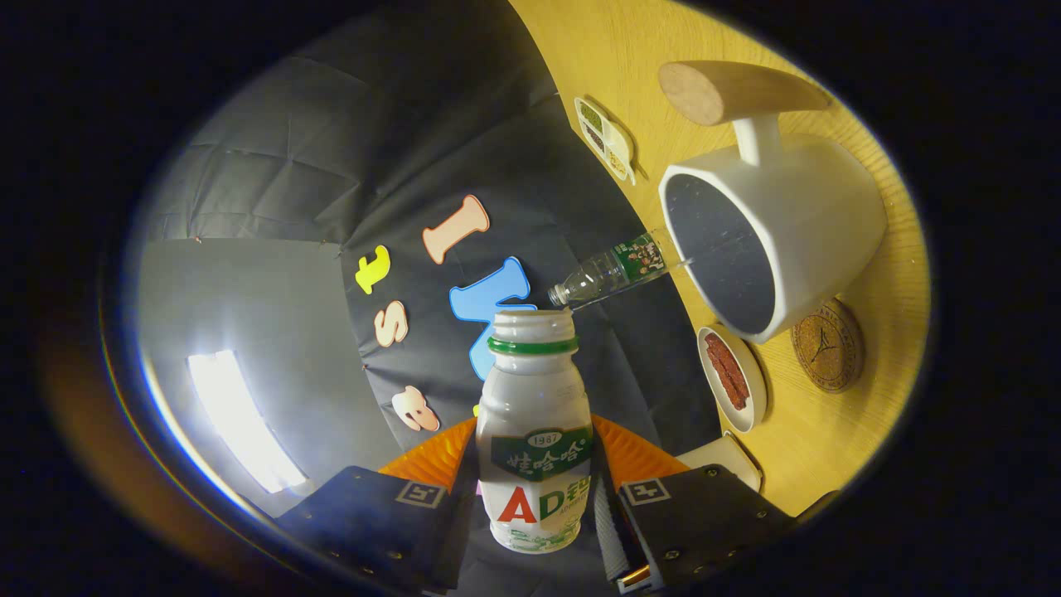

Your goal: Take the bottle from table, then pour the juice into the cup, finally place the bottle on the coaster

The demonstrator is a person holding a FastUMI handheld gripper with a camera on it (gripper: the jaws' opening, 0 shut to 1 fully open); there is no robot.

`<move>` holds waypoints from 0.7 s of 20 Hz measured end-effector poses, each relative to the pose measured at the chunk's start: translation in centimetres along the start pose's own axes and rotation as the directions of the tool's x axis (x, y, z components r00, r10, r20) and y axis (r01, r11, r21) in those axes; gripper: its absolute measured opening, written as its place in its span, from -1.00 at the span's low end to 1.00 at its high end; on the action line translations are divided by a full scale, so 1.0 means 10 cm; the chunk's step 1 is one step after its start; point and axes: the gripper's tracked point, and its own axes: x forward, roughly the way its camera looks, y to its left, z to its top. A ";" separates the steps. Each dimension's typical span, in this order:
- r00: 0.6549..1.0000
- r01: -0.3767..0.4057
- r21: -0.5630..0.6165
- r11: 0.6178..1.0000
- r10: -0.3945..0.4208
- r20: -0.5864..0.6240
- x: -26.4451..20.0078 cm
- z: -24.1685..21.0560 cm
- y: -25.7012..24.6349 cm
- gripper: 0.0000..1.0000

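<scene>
My gripper (535, 497) is shut on the small white bottle (535, 414), which has a green neck ring and an uncapped mouth. The whole view is rolled over, so the wooden table (829, 439) runs up one side and the bottle is tipped far over. Beyond the bottle's mouth and to the side stands a white cup (771, 240) with a wooden handle, its dark opening facing the bottle's side. A round cork coaster (827, 344) lies on the table just beside the cup's base. I see no liquid streaming out.
A clear plastic bottle (609, 269) with a green label stands behind the cup. A small white dish (731, 377) with something red lies near the coaster, and a divided white dish (605, 137) lies farther off. A lit panel (240, 423) glows on the booth's side.
</scene>
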 end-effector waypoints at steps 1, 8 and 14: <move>1.000 -0.003 0.012 1.000 0.003 0.002 -0.03 0.01 0.00 0.25; 0.999 0.010 0.023 1.000 -0.010 0.033 -0.06 0.13 0.01 0.26; 0.999 0.012 0.021 1.000 -0.013 0.043 -0.06 0.15 -0.02 0.25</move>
